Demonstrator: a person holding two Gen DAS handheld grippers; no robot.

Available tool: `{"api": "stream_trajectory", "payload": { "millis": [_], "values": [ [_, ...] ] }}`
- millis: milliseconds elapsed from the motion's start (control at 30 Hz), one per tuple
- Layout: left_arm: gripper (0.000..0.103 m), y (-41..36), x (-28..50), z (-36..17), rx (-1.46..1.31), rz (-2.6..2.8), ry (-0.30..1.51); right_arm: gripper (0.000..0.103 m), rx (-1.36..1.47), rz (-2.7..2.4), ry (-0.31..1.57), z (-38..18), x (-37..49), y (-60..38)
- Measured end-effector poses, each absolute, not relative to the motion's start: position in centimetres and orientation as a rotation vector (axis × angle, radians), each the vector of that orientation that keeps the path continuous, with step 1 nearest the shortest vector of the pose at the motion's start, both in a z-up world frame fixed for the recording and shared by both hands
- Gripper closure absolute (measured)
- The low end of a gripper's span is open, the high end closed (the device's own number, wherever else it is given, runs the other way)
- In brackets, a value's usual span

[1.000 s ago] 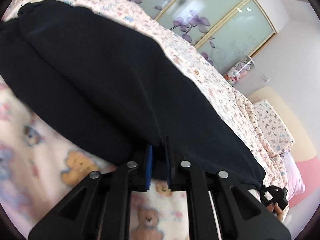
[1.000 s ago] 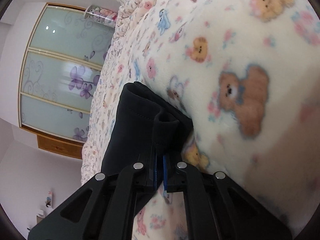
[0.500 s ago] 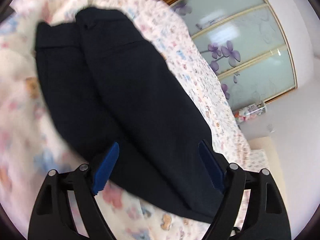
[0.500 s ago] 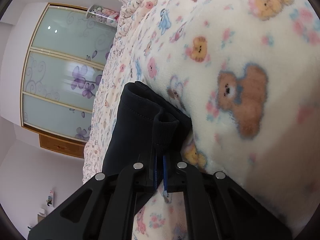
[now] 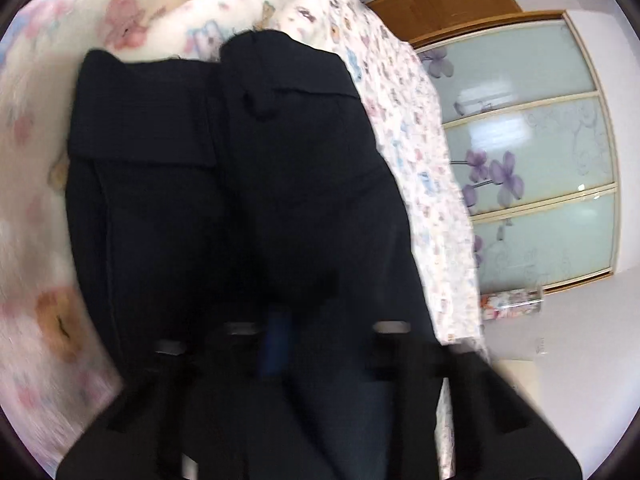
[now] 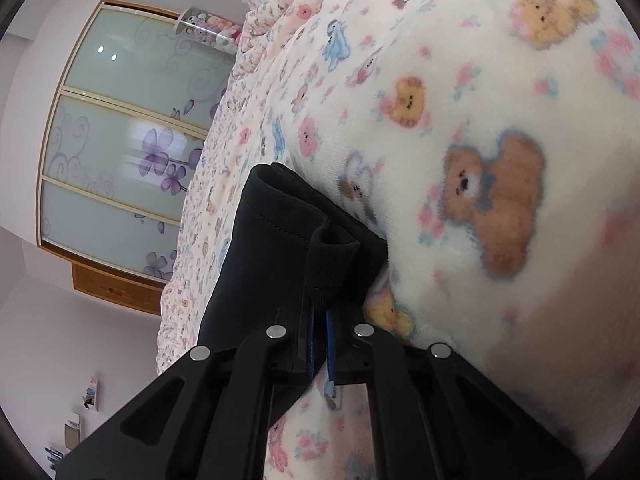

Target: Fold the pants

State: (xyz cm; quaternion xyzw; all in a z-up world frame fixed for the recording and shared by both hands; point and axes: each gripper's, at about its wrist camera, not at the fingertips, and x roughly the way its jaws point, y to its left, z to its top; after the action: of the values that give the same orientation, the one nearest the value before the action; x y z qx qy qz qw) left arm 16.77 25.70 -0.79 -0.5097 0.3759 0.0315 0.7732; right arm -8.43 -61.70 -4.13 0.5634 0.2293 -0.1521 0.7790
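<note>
Black pants (image 5: pixel 248 200) are lying on the bed (image 6: pixel 460 80), on a soft blanket with teddy bears, and you are only part way through folding them. From how they are lying, the two legs are already resting one beside the other, so the long fold looks done. Folding them across, end to end, is still waiting for you. In your right hand, the right tool (image 6: pixel 319 344) is squeezing tight on a thick cuff end of the pants, with its blue pads pressing the cloth from both sides. In your left hand, the left tool (image 5: pixel 276 344) is hanging low over the middle of the pants, but that view is blurry, so I cannot tell if it is apart or together. The pants are looking dark and smooth, with a waistband and a pocket flap showing at the far end, and hardly any wrinkles.
</note>
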Motion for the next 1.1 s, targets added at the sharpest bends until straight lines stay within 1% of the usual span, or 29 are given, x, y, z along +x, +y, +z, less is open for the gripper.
{"api": "stream_trajectory", "payload": {
  "millis": [33, 100, 267, 367, 467, 500, 567, 600, 667, 733, 767, 800, 867, 900, 933, 967, 1033, 1100],
  "values": [
    [0.095, 25.7, 16.3, -0.5, -1.088, 0.069, 0.807, 0.099, 1.216, -0.328, 0.494, -4.1, -8.4, -61.7],
    [0.096, 24.6, 16.4, 0.9, -1.036, 0.062, 0.769, 0.099, 1.209, -0.329, 0.489, -4.0, -8.4, -61.6],
    [0.097, 23.8, 12.2, 4.3, -0.963, 0.007, 0.622, 0.099, 1.197, -0.305, 0.456, -3.4, -8.6, -61.4],
    [0.097, 24.2, 9.8, 3.1, -0.931, 0.028, 0.600, 0.099, 1.186, -0.301, 0.453, -3.3, -8.5, -61.5],
    [0.096, 24.7, 9.5, -0.6, -0.944, 0.081, 0.664, 0.099, 1.187, -0.301, 0.449, -3.2, -8.5, -61.5],
    [0.091, 25.2, 9.3, -1.9, -0.963, 0.084, 0.671, 0.099, 1.187, -0.296, 0.438, -3.1, -8.6, -61.5],
    [0.090, 25.5, 8.4, -2.8, -0.939, 0.083, 0.620, 0.099, 1.178, -0.292, 0.428, -2.8, -8.7, -61.4],
    [0.087, 25.0, 8.4, -2.7, -0.896, 0.086, 0.600, 0.099, 1.165, -0.292, 0.425, -2.5, -8.7, -61.4],
    [0.076, 23.7, 8.6, -2.2, -0.807, 0.077, 0.572, 0.099, 1.149, -0.297, 0.427, -2.1, -8.3, -61.4],
    [0.049, 22.9, 8.6, -1.7, -0.773, 0.043, 0.550, 0.098, 1.131, -0.283, 0.412, -0.8, -6.9, -61.4],
    [0.044, 22.2, 8.8, -1.4, -0.734, 0.026, 0.542, 0.099, 1.107, -0.250, 0.380, 0.3, -6.4, -61.1],
    [0.038, 21.9, 8.7, -1.2, -0.713, 0.025, 0.541, 0.099, 1.042, -0.165, 0.307, 2.5, -6.0, -60.3],
    [0.035, 21.7, 8.4, -1.3, -0.672, 0.034, 0.545, 0.099, 0.917, -0.031, 0.182, 6.0, -6.2, -58.4],
    [0.035, 22.3, 8.2, -1.2, -0.673, 0.031, 0.543, 0.099, 0.826, -0.062, 0.140, 7.3, -6.7, -57.8],
    [0.035, 22.5, 8.2, -1.2, -0.680, 0.027, 0.539, 0.099, 0.802, -0.119, 0.157, 7.1, -6.9, -57.9],
    [0.034, 22.6, 8.2, -1.3, -0.690, 0.019, 0.532, 0.099, 0.798, -0.201, 0.213, 6.2, -6.7, -58.4],
    [0.034, 22.8, 8.1, -1.4, -0.702, 0.007, 0.524, 0.099, 0.872, -0.349, 0.423, 1.6, -6.1, -60.2],
    [0.033, 23.2, 8.3, -1.7, -0.708, 0.001, 0.521, 0.099, 0.990, -0.377, 0.575, -2.6, -6.4, -61.6]
  ]
}}
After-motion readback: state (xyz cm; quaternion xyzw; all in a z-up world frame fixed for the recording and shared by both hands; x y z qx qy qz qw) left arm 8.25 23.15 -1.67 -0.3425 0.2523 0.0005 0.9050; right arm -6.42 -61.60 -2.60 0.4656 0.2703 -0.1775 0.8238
